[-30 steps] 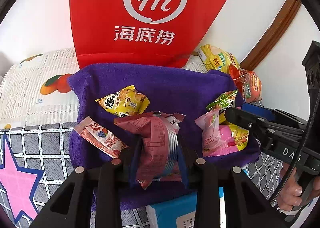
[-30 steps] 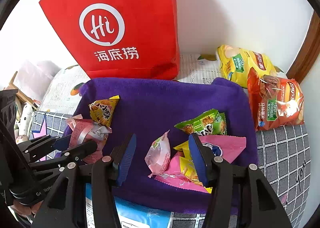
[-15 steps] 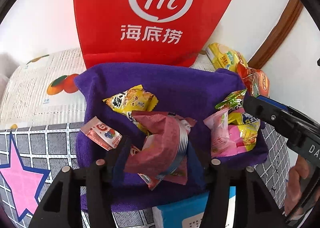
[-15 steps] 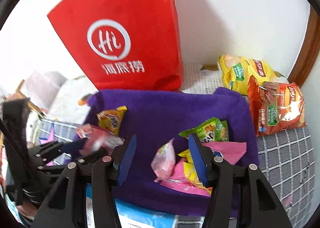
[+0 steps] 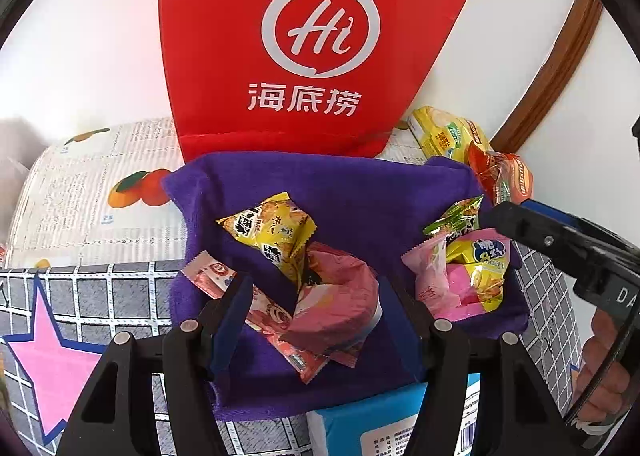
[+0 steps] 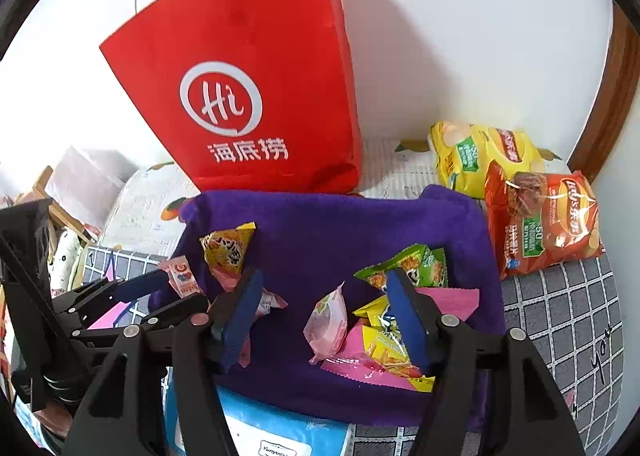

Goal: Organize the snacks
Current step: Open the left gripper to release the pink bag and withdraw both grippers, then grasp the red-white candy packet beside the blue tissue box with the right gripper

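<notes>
A purple cloth holds the snacks. My left gripper has its jaws opening, and a dark pink packet lies loose between them, free of the pads. It rests on a red-and-white stick packet, with a yellow packet just behind. My right gripper is also opening, low over the cloth. A pale pink packet lies between its fingers, untouched. Beside it sit a green packet, a yellow one and a flat pink one.
A red paper bag stands against the wall behind the cloth. Two bags of crisps, yellow and orange-red, lie at the right. A blue-and-white pack sits at the near edge. A hand holds the right gripper.
The left gripper opened and let go of the dark pink packet, which dropped onto the cloth over the stick packet. The right gripper's fingers spread a little wider.
</notes>
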Motion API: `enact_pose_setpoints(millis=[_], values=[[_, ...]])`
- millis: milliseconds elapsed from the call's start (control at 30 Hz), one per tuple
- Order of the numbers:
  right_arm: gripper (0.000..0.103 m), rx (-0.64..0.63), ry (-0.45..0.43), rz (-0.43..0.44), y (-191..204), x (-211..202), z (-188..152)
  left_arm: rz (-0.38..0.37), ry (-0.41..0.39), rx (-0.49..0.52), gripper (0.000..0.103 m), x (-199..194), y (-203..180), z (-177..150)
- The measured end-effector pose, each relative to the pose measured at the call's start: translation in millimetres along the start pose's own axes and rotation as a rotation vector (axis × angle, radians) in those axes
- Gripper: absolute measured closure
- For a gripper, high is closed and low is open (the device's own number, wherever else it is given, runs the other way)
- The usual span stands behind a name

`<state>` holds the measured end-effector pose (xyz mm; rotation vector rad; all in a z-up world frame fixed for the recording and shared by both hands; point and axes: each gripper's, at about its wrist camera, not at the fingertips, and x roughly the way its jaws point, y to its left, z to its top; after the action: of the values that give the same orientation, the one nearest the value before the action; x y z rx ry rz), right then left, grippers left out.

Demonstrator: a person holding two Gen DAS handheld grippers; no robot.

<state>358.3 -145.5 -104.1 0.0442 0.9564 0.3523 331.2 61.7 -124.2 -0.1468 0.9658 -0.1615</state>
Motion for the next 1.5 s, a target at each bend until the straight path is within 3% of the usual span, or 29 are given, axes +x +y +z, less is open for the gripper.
enact_pose_setpoints(millis=[233,467,933,1133,1300,1500], values=[[0.029,0.001,-0.015,-0.064,1.1,-6.2,2.6,0.016,-0.015,-0.010,0.040,-6.3,3.3,0.6],[0.028,-0.020,-0.039,-0.080,8.1,-12.3,2.7,0.035,-0.031,0.014,0.040,-14.1,2.6,1.4],[0.030,0.065,-0.025,-0.022,-1.0,-38.0,-21.7,0.075,-0.061,0.067,0.040,-46.5,-7.1,0.3],[0.032,0.061,-0.049,-0.075,1.0,-66.8,-42.1,0.074,-0.076,0.094,0.040,-72.7,-14.6,-2.3],[0.032,0.073,-0.066,-0.095,-2.2,-88.8,-65.0,0.087,-0.076,0.129,0.040,-92.2,-14.6,-24.6],[0.032,0.095,-0.050,-0.110,-3.8,-92.1,-100.5,0.080,-0.023,0.137,0.040,-90.6,-6.6,-65.9]])
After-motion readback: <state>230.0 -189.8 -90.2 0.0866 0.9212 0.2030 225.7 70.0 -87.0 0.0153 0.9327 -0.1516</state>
